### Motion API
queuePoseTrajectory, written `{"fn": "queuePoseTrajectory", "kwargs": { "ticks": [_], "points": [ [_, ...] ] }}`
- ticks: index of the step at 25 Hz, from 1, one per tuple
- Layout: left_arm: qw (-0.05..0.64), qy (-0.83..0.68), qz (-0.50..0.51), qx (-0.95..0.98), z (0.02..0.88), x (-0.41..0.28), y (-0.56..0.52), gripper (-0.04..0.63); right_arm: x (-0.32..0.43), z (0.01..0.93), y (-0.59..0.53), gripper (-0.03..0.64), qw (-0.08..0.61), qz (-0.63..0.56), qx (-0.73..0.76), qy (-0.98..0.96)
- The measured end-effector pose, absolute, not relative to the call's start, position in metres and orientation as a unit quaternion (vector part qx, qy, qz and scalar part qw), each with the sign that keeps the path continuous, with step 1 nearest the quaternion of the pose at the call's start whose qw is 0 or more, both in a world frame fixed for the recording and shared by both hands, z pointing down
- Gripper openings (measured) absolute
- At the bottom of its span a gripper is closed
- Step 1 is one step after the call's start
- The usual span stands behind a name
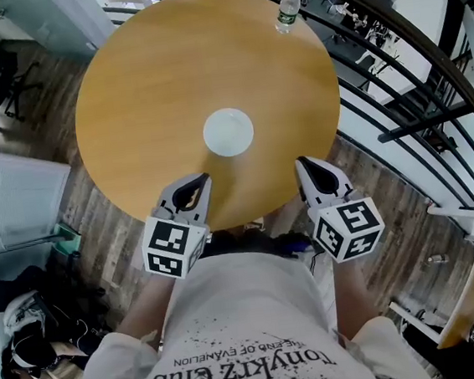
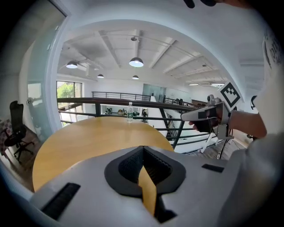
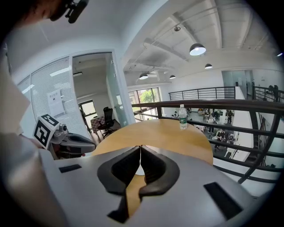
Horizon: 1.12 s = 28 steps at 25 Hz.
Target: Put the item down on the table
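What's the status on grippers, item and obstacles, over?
Left gripper shut, empty; right gripper shut, empty. White disc flat on table. Bottle upright at far edge, nothing blocking.

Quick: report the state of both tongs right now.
Left tongs: closed, nothing between them.
Right tongs: closed, nothing between them.

Disc (image 1: 228,131) at table (image 1: 143,93) centre, bottle (image 1: 287,9) behind

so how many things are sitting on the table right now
2. A white disc near the middle of the table, and a water bottle at its far edge. The left gripper and right gripper hide bits of the near edge.
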State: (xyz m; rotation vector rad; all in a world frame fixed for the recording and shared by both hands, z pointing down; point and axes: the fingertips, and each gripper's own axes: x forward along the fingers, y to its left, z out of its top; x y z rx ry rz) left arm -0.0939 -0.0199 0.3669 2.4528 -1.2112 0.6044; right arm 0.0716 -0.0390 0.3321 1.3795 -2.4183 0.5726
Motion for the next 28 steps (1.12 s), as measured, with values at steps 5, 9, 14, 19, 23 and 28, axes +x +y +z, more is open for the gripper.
{"fn": "queuePoseTrajectory", "kwargs": {
  "ticks": [5, 9, 14, 19, 23, 28],
  "points": [
    [0.172, -0.429, 0.196, 0.865, 0.358, -0.087, -0.019, 0.025, 0.062, 0.329, -0.037, 0.025, 0.166, 0.188, 0.466, -0.848],
    [0.171, -0.437, 0.194, 0.862, 0.354, -0.091, -0.023, 0.023, 0.057, 0.326, -0.039, 0.025, 0.168, 0.182, 0.458, -0.854],
    [0.17, -0.441, 0.195, 0.859, 0.352, -0.093, -0.028, 0.024, 0.059, 0.325, -0.044, 0.025, 0.168, 0.18, 0.456, -0.855],
    [0.165, -0.439, 0.192, 0.862, 0.347, -0.091, -0.029, 0.024, 0.06, 0.325, -0.045, 0.025, 0.17, 0.179, 0.455, -0.856],
    [0.165, -0.439, 0.19, 0.862, 0.345, -0.091, -0.031, 0.025, 0.059, 0.325, -0.044, 0.025, 0.169, 0.181, 0.453, -0.857],
    [0.164, -0.44, 0.188, 0.862, 0.342, -0.092, -0.033, 0.025, 0.058, 0.322, -0.044, 0.025, 0.168, 0.18, 0.45, -0.858]
  ]
}}
